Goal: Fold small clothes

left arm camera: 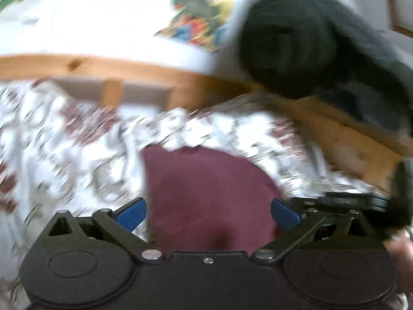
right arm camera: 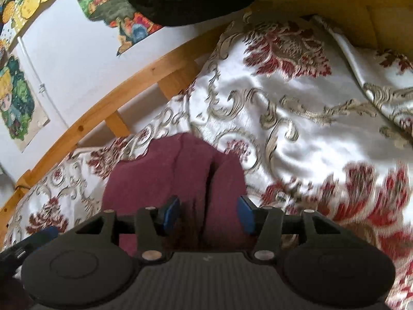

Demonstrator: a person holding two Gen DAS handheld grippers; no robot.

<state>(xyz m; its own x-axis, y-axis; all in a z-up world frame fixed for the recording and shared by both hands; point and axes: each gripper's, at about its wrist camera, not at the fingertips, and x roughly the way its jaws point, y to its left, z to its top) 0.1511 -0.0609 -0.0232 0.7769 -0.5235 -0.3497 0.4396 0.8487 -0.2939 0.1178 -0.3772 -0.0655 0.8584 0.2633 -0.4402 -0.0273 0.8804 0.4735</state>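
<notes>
Maroon garment (right arm camera: 178, 178) lying on the floral bedspread (right arm camera: 284, 118) beside the wooden bed rail (right arm camera: 108, 108). Left gripper (left arm camera: 209, 213) jaws spread wide; right gripper (right arm camera: 209, 211) jaws partly spread, neither pinching cloth.

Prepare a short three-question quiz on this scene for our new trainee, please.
1. True or false: the right gripper clamps the maroon garment.
2. What does the garment lie on? A) bare wood B) floral bedspread C) tiled floor
3. What colour are the pads of the left gripper?

Key: 1 false, its jaws stand apart, off the cloth; 2 B; 3 blue.
</notes>
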